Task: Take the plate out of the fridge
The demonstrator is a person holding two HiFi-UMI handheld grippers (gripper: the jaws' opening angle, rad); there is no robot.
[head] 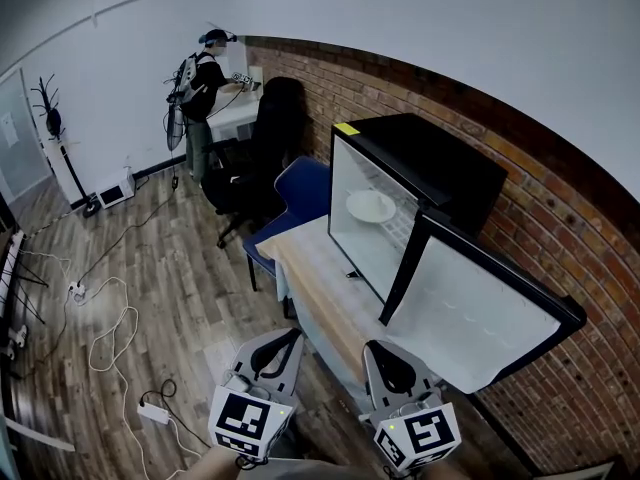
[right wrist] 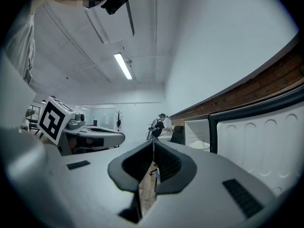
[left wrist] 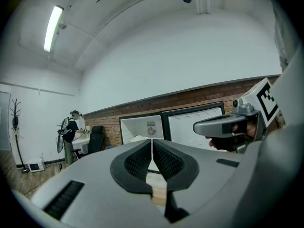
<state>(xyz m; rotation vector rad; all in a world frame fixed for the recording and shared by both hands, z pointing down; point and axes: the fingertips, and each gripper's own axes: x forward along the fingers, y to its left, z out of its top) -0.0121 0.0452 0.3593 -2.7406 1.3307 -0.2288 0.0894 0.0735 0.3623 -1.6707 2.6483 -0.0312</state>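
I see a person [head: 205,83] standing at a far desk [head: 236,116], a black office chair [head: 272,128] nearby, and white cables [head: 108,334] across the wooden floor [head: 180,268].

Brick wall [head: 578,236], wood floor [head: 170,268], black chair [head: 266,140]

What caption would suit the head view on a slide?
Both shut and empty, the left claw and right claw face an open fridge with a white plate inside.

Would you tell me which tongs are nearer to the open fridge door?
Right. In the head view the right tongs are close beside the fridge door, at its lower edge; the left tongs are farther left, past the table edge.
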